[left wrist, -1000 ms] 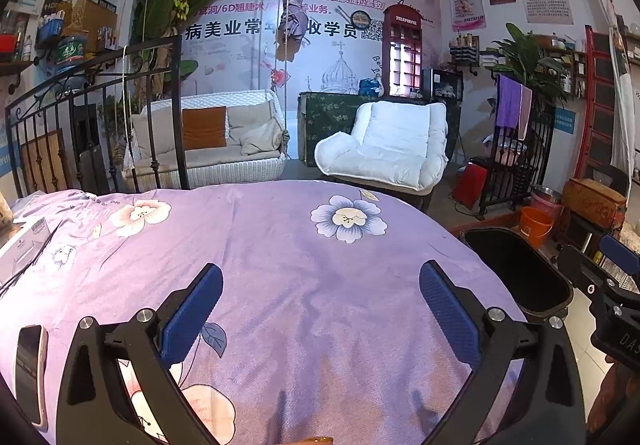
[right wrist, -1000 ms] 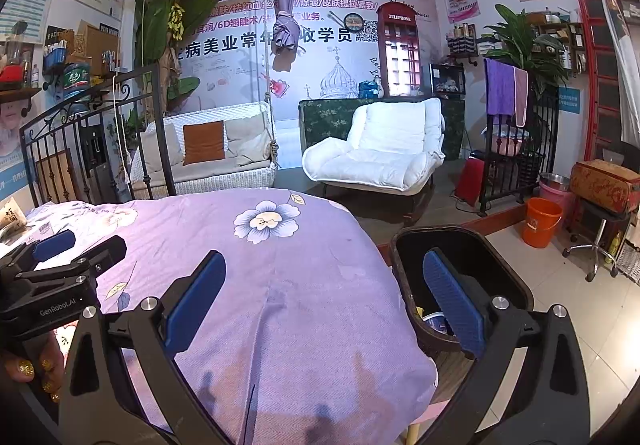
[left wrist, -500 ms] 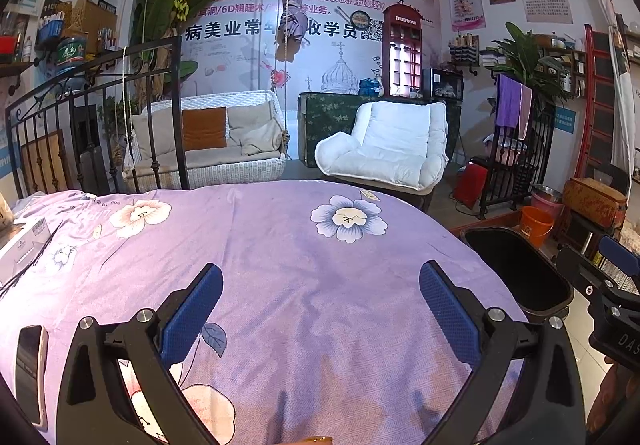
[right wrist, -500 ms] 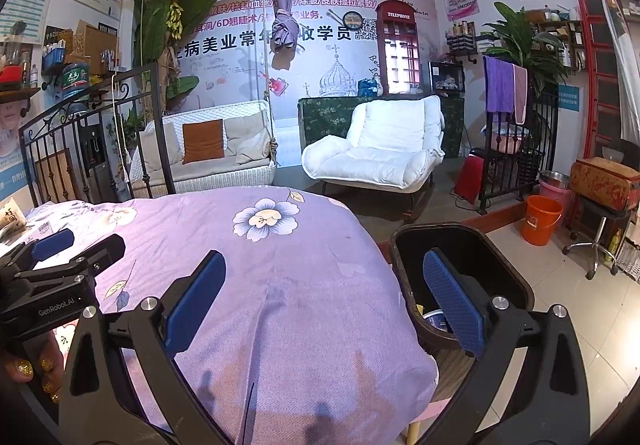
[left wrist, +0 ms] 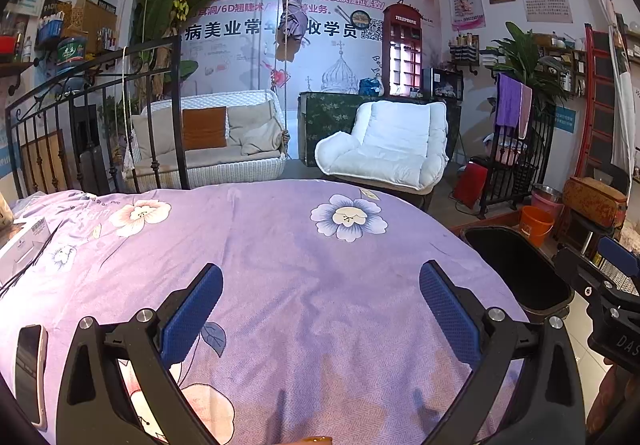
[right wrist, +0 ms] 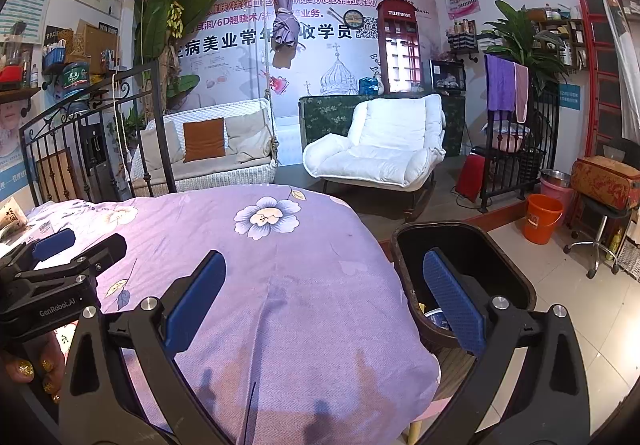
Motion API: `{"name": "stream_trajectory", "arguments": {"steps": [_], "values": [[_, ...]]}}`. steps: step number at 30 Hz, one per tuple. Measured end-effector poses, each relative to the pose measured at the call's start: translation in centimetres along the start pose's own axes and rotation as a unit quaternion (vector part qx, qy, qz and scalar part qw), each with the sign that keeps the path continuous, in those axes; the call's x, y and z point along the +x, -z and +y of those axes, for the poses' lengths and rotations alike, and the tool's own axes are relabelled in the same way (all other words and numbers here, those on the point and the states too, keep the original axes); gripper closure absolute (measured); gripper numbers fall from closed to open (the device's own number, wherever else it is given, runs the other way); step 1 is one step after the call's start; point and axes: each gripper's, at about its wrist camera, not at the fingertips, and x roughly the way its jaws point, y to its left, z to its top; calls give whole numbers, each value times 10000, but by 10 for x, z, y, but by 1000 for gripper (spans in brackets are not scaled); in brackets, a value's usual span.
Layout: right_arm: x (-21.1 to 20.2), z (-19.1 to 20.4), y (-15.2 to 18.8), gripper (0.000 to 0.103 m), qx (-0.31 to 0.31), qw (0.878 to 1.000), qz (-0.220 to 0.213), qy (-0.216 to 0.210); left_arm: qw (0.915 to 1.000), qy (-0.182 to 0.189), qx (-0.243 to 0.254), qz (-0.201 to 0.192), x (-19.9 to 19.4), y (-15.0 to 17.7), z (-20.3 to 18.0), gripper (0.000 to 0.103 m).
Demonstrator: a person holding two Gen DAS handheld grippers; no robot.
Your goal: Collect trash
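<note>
Honestly nothing has really changed in the last second: both my tools hang over the bed (left wrist: pixel 280 265) exactly where they were, and no trash is in either. My left tool (left wrist: pixel 320 305) is spread wide with nothing between the blue pads, same for my right tool (right wrist: pixel 324 297). The trash bin (right wrist: pixel 500 257) sits on the floor just off the right edge of the bed, and I can make out something pale and round down inside it. The purple cover near the bin looks bare, so my guess is that this side is done and what's left is at the far left end of the bed: a white box (left wrist: pixel 24 245) and a phone (left wrist: pixel 30 365), though the phone is hardly trash. Readable stuff: "GenRobot.AI" on my left tool in the right camera, "TELEPHONE" on the red booth cabinet (right wrist: pixel 400 49), "you unlimited" on the wall banner.
</note>
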Motion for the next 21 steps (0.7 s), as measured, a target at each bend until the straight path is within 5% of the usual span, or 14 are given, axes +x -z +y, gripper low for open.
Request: {"name": "stream_trajectory", "arguments": {"steps": [21], "values": [[1,1,0,5,3,10000,9,-7,10000,10,15,-13,-1,0,-1,5]]}}
